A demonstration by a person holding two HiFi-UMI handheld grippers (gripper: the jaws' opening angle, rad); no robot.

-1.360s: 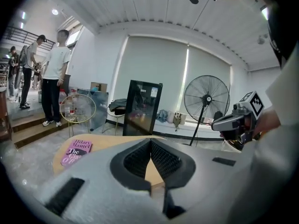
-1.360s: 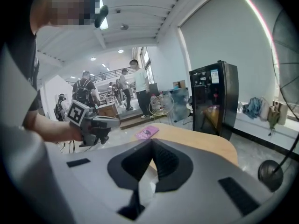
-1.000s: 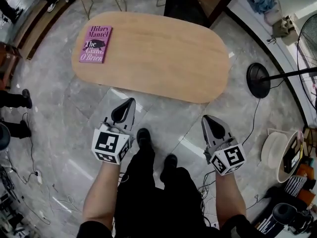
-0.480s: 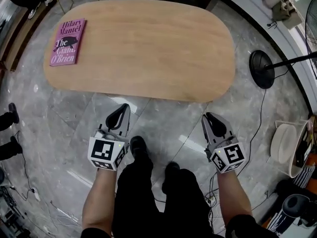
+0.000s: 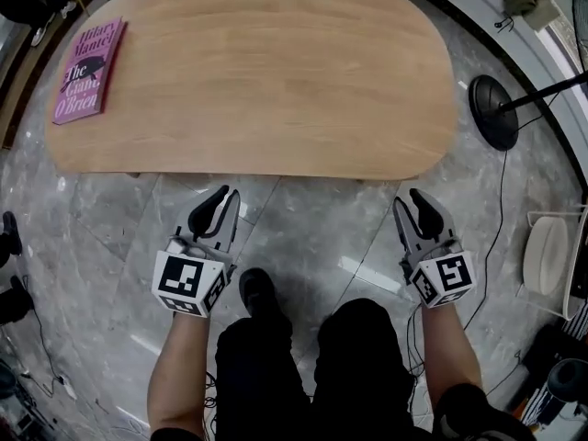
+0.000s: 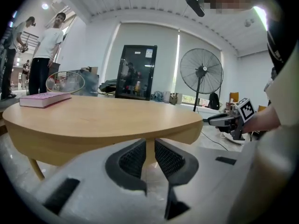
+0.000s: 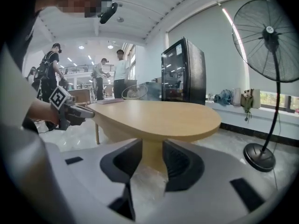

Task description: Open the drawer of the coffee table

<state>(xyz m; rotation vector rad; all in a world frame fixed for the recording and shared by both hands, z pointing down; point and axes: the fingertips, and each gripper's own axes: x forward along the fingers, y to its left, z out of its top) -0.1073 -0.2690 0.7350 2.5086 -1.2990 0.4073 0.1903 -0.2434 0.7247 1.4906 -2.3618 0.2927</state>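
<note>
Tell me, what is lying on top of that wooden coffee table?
Only a pink book, lying flat near the far left end of the coffee table. The rest is bare wood. Anything under the top is hidden from above.

The table (image 5: 257,72) was pale honey-coloured wood. The book (image 5: 89,69) at its far left was magenta with pale lettering. The floor (image 5: 303,237) was grey, veined marble. The left tongs (image 5: 220,194) and right tongs (image 5: 412,197) were grey, their cubes white with black squares.

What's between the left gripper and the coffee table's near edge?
Only bare marble floor, seen in the head view. The left gripper, jaws just opening with nothing between them, is short of the coffee table.
</note>
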